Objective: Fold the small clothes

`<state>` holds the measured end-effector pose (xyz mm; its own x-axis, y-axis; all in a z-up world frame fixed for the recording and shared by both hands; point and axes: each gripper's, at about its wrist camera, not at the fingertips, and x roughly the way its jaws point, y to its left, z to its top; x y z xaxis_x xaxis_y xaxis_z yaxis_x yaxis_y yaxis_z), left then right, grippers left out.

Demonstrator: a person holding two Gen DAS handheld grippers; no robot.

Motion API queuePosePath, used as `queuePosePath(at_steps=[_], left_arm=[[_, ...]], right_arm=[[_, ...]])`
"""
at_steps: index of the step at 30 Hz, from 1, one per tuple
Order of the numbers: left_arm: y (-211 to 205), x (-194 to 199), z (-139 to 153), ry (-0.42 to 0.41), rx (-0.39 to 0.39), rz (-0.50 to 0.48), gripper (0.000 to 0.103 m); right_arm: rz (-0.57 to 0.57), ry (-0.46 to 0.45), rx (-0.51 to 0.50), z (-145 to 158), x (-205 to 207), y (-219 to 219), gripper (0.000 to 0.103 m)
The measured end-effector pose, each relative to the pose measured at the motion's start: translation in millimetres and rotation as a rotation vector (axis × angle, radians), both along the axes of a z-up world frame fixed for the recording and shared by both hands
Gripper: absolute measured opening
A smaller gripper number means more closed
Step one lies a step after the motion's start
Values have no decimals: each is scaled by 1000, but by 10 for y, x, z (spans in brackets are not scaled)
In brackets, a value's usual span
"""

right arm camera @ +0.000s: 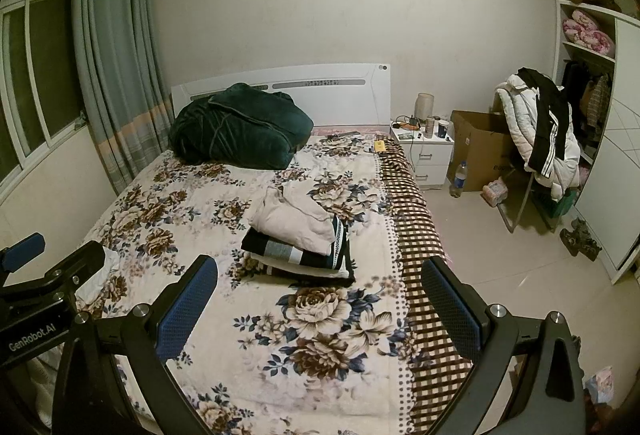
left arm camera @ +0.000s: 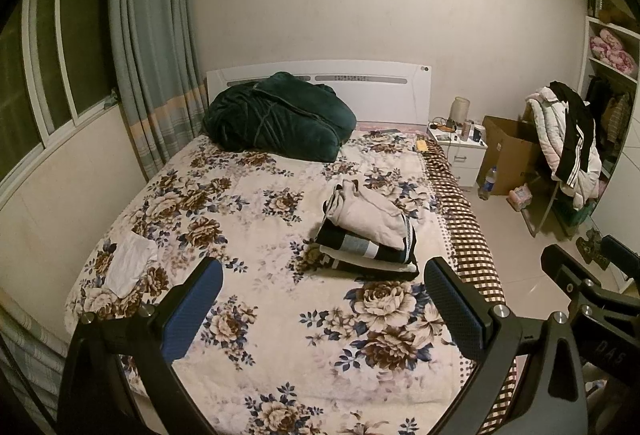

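Observation:
A stack of folded clothes (left arm camera: 368, 235), a cream garment on top of dark striped ones, lies on the floral bed cover (left arm camera: 248, 203); it also shows in the right wrist view (right arm camera: 300, 235). A small white garment (left arm camera: 132, 267) lies flat near the bed's left edge, partly hidden behind the left gripper in the right wrist view (right arm camera: 96, 279). My left gripper (left arm camera: 324, 307) is open and empty above the bed's near end. My right gripper (right arm camera: 320, 307) is open and empty, to the right of the left one.
A dark green blanket (left arm camera: 276, 115) is heaped at the headboard. A white nightstand (left arm camera: 460, 147), a cardboard box (left arm camera: 508, 151), a bottle (left arm camera: 488, 183) and a chair heaped with clothes (left arm camera: 564, 139) stand right of the bed. Curtain and window are on the left.

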<state>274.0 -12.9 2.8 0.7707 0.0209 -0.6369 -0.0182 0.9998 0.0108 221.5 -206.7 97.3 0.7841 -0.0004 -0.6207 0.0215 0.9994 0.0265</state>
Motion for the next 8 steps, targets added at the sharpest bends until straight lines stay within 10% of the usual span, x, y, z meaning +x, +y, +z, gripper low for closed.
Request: queuePosePath(at_steps=[8], left_arm=[[88, -51, 14, -12, 4, 11, 103]], right_arm=[[-2, -1, 4, 9, -19, 9, 103]])
